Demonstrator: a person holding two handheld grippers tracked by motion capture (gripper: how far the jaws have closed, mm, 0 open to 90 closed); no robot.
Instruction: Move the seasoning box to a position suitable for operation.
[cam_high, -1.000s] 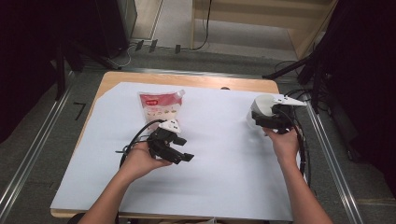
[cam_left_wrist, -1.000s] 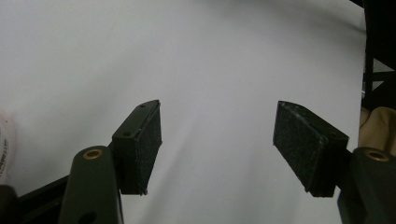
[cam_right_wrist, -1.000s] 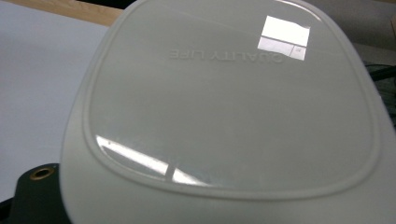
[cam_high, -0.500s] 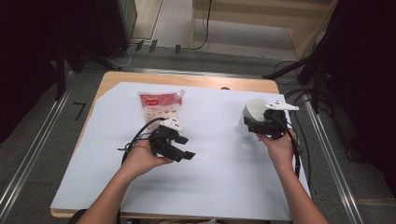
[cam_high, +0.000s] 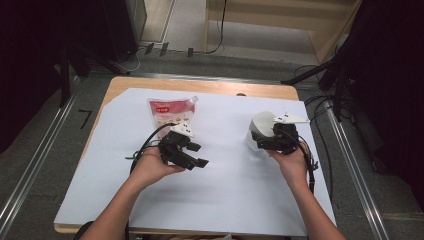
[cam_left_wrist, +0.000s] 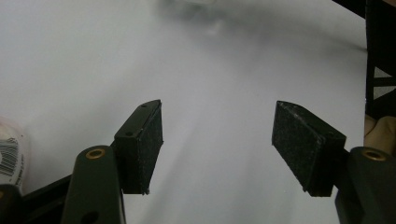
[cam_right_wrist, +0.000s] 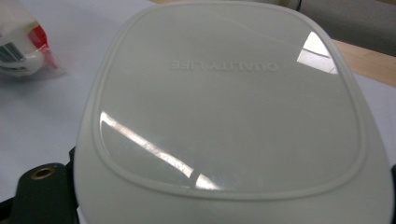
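Since the earlier frames, our right gripper (cam_high: 270, 140) has carried the white container (cam_high: 260, 131) inward from the right edge of the table, toward the middle, while our left gripper (cam_high: 192, 154) has kept its place. We now see the container tipped on its side in the high view, its flat bottom turned toward the left side of the table, off the white sheet (cam_high: 225, 190) or barely touching it; we cannot tell which. Our right gripper closes on the container from the right, with the hand (cam_high: 290, 162) behind it. In the right gripper view the container's rounded-square base (cam_right_wrist: 229, 107) sits right in front of the camera, with raised lettering across it, and it hides the jaws, so the grip itself we read from the high view. Our left gripper rests near the middle of the sheet, held in the left hand (cam_high: 150, 167), and its jaws stand apart with nothing between them; in the left gripper view both black pads (cam_left_wrist: 152, 144) hang over bare white sheet. The pouch (cam_high: 171, 112), red and white, lies flat near the far left part of the sheet, just beyond our left gripper and well apart from the container. Its barcoded corner (cam_left_wrist: 9, 156) shows at the left edge of the left gripper view.
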